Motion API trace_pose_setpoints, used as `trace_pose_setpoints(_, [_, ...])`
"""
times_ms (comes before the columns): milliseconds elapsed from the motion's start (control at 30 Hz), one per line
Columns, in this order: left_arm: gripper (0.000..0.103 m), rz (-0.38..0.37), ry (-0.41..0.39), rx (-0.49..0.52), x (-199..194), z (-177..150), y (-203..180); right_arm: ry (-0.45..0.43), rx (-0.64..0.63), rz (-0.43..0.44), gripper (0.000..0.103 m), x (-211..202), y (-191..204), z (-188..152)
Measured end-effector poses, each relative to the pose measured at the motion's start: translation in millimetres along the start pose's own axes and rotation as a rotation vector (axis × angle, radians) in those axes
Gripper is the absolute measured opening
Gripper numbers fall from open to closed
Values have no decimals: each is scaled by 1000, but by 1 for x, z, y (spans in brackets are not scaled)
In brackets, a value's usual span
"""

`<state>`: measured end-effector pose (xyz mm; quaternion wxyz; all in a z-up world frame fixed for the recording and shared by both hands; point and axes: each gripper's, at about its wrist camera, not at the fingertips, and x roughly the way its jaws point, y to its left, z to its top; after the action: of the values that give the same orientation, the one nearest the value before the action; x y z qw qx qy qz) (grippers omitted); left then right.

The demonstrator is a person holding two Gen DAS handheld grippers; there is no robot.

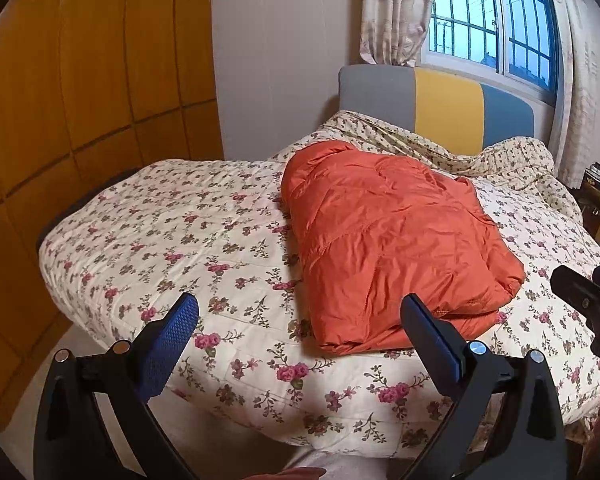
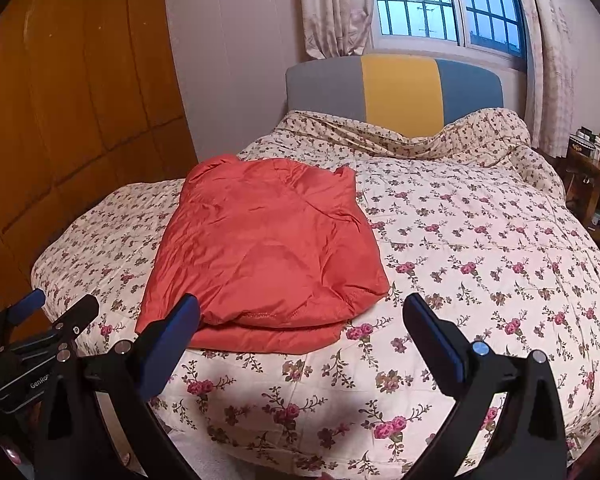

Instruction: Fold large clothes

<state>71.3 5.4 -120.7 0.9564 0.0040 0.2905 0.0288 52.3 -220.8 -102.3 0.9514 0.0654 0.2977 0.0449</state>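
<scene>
The bed (image 1: 180,240) is viewed from its foot towards the headboard (image 2: 396,88) by both wrist cameras, side by side, sharing the orange jacket (image 1: 388,240).

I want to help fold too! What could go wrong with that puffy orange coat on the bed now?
Two things might. The orange coat is puffy and slick-looking, so its folded layers could spring open or slide apart. It also lies near the foot edge of the floral bedspread, so a tug might drag it off. Both the left hand-held gripper and the right hand-held gripper are open and hold nothing, so nothing pins the fold.
</scene>
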Motion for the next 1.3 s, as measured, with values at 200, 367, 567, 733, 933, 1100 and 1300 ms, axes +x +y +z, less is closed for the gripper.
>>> trace_pose_setpoints(200, [100, -5, 4, 3, 0, -1, -3, 1, 0, -1, 101, 0, 0, 0])
trace_pose_setpoints(367, [100, -6, 2, 4, 0, -1, -4, 0, -4, 1, 101, 0, 0, 0])
trace_pose_setpoints(567, [100, -7, 2, 3, -1, -1, -5, 7, -2, 4, 101, 2, -1, 0])
trace_pose_setpoints(733, [100, -11, 0, 1, -1, -1, -5, 14, 10, 13, 101, 3, -2, -1])
trace_pose_setpoints(933, [100, -26, -10, 12, -1, -1, -5, 11, 2, 11, 101, 4, 1, -1])
trace_pose_setpoints(1100, [100, -47, -3, 24, 0, -1, -7, 10, 7, 9, 101, 4, 0, -1])
trace_pose_setpoints(1300, [100, -67, 4, 23, 1, -2, -10, 17, 12, 7, 101, 5, -2, -1])
